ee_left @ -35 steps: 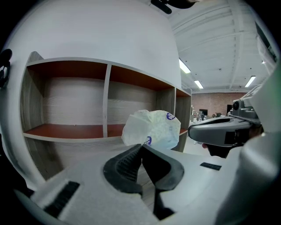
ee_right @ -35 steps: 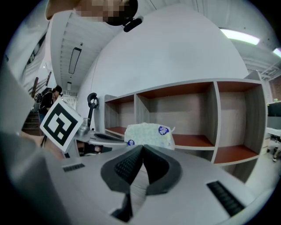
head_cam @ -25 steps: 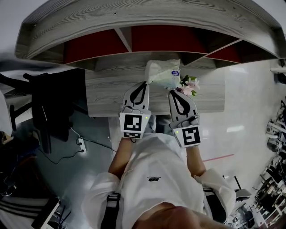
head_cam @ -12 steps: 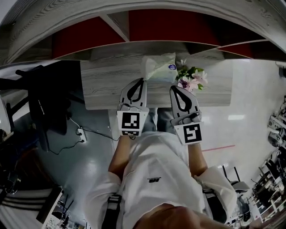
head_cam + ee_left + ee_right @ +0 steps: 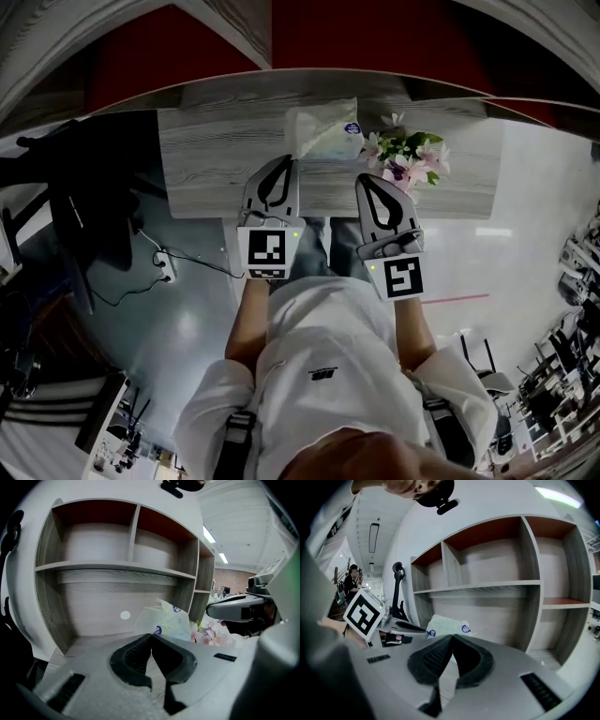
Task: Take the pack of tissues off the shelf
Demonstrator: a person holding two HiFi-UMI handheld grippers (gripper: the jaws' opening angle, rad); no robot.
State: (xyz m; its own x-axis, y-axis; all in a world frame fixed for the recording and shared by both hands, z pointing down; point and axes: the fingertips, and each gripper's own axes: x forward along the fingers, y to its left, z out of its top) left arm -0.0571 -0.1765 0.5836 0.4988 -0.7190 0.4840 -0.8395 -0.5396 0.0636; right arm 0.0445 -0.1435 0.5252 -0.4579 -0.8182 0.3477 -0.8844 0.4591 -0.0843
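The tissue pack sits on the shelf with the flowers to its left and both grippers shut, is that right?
Not quite: the flowers stand to the right of the tissue pack, as the head view shows. The rest holds.

Head view steeply down, both gripper views facing the same shelf (image 5: pixel 117 566)

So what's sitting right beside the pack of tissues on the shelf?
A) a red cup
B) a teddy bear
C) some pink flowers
C: a little bunch of pink flowers with green leaves lies on the shelf just beside the pack of tissues, on its right in the head view.
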